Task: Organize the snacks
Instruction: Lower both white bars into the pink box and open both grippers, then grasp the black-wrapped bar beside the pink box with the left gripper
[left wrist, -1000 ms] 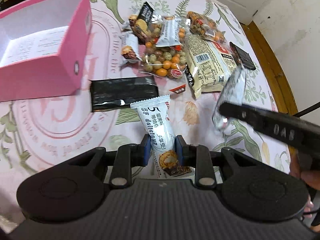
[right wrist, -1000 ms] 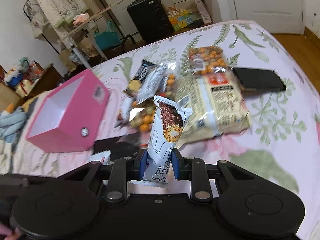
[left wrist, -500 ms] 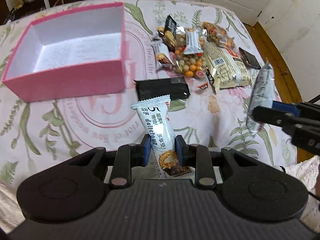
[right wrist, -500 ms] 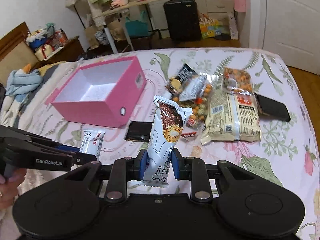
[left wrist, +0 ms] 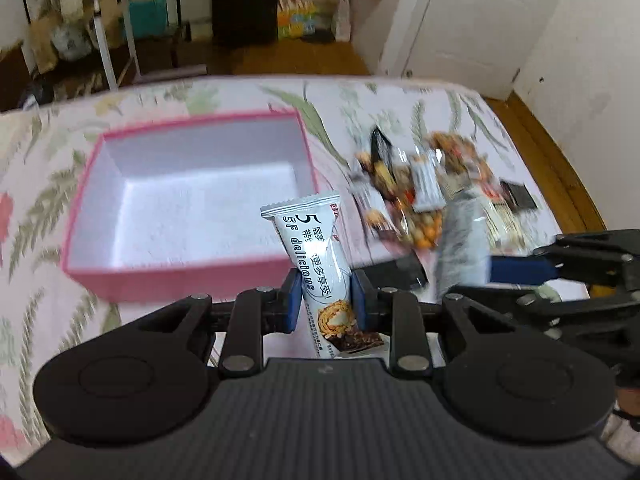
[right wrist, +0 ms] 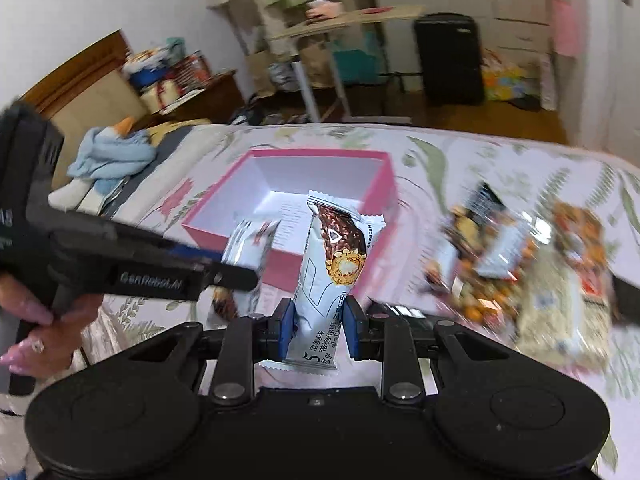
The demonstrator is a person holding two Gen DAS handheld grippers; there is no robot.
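My left gripper [left wrist: 323, 300] is shut on a white wafer bar packet [left wrist: 316, 256] that stands upright between its blue pads, above the near wall of the pink box [left wrist: 180, 280]. My right gripper [right wrist: 318, 322] is shut on a second white wafer bar packet [right wrist: 332, 264], held in front of the pink box [right wrist: 380, 184]. The box is open-topped with a white inside and nothing in it. In the left wrist view the right gripper [left wrist: 500, 272] comes in from the right with its blurred packet [left wrist: 464, 248]. The left gripper [right wrist: 236, 272] shows at the left of the right wrist view.
A heap of snack packets [left wrist: 420, 192] lies on the floral bedspread [left wrist: 48, 152] right of the box, with a black packet [left wrist: 396, 276] near it. A hand [right wrist: 36, 332] holds the left gripper's handle. Beyond the bed stand a black suitcase [right wrist: 448, 60], a rack and a door.
Both grippers have risen and swung left from the snack heap toward the pink box, each still holding its wafer bar. The box now sits right ahead of both.
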